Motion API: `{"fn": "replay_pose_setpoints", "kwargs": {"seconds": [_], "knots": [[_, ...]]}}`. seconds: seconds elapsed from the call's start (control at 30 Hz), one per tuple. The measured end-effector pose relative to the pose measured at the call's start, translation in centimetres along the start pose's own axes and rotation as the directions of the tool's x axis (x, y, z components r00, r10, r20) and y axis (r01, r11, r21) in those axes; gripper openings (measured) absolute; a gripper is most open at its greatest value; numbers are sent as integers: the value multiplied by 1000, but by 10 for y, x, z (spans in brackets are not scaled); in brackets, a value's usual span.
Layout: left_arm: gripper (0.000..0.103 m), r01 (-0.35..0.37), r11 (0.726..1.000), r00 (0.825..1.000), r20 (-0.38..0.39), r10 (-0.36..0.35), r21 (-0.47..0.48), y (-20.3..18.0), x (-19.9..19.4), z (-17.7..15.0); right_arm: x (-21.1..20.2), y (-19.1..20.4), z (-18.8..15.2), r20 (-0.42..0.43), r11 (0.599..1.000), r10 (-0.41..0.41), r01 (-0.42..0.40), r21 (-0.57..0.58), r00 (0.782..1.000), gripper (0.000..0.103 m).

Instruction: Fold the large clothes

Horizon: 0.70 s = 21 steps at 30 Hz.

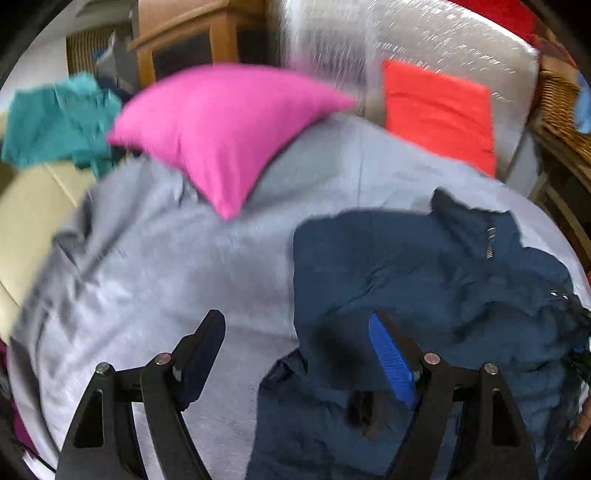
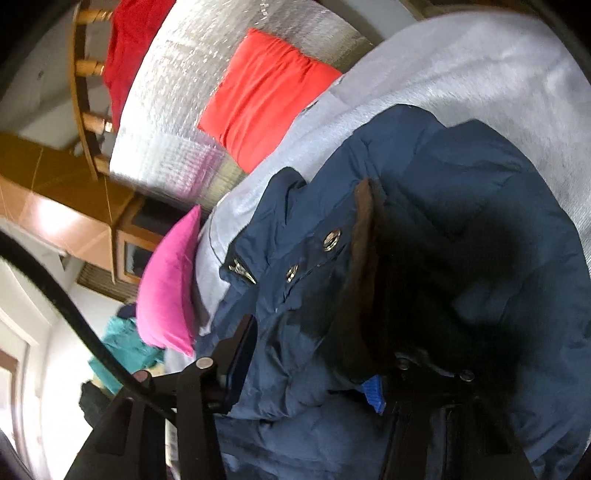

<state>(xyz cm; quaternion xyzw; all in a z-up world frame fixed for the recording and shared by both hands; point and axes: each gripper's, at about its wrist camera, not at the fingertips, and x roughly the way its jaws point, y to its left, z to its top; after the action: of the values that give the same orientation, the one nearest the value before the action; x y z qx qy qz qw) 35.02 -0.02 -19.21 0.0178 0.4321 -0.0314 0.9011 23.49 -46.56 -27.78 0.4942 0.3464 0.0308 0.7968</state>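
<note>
A puffy navy jacket (image 1: 424, 277) with metal snaps lies crumpled on a grey blanket (image 1: 166, 258). My left gripper (image 1: 295, 325) hovers open over the jacket's left edge. One finger is above the blanket and the blue-padded finger (image 1: 391, 362) is above the jacket, with nothing pinched. In the right wrist view the navy jacket (image 2: 461, 177) and its dark fur trim (image 2: 365, 236) bulge up between the fingers of my right gripper (image 2: 306, 362). It is shut on a thick fold, and the fabric drapes over and hides most of the right finger.
A pink pillow (image 1: 207, 125) and an orange-red pillow (image 1: 439, 107) rest at the blanket's far side against a silver foil sheet (image 1: 406, 33). A teal garment (image 1: 51, 122) lies at the left, a wicker basket (image 1: 557, 110) stands at the right, and wooden furniture (image 1: 192, 33) stands behind.
</note>
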Motion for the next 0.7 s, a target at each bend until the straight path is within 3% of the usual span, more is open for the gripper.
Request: {"fn": "replay_pose_setpoints", "kwargs": {"seconds": [0.17,0.2,0.23,0.27,0.33,0.53,0.63,0.7], "knots": [[81,0,999,996,-88,-5,-49,4,33,-4,8,-6,4,-7,1000,18,-18,22,1000,61],[81,-9,999,993,-117,3,-50,3,38,-6,8,-7,4,-5,999,22,-22,23,1000,53],[81,-17,998,990,-144,9,-55,2,45,-9,8,-7,5,-2,1000,20,-20,22,1000,32],[81,-17,998,989,-146,8,-57,2,46,-10,7,-6,6,3,1000,2,-2,10,1000,22],[81,-23,999,989,-144,16,-47,0,45,-11,1,-3,5,35,1000,-14,14,-10,999,15],[80,-36,999,996,-83,33,-32,-1,22,-9,-41,42,-12,169,974,-66,100,-202,983,12],[80,-63,998,994,-86,64,16,-7,26,-10,-51,34,-18,162,974,-125,152,-167,979,12],[81,-97,994,988,-118,101,46,-9,35,-14,-44,14,-17,91,975,-193,201,-98,977,12]]}}
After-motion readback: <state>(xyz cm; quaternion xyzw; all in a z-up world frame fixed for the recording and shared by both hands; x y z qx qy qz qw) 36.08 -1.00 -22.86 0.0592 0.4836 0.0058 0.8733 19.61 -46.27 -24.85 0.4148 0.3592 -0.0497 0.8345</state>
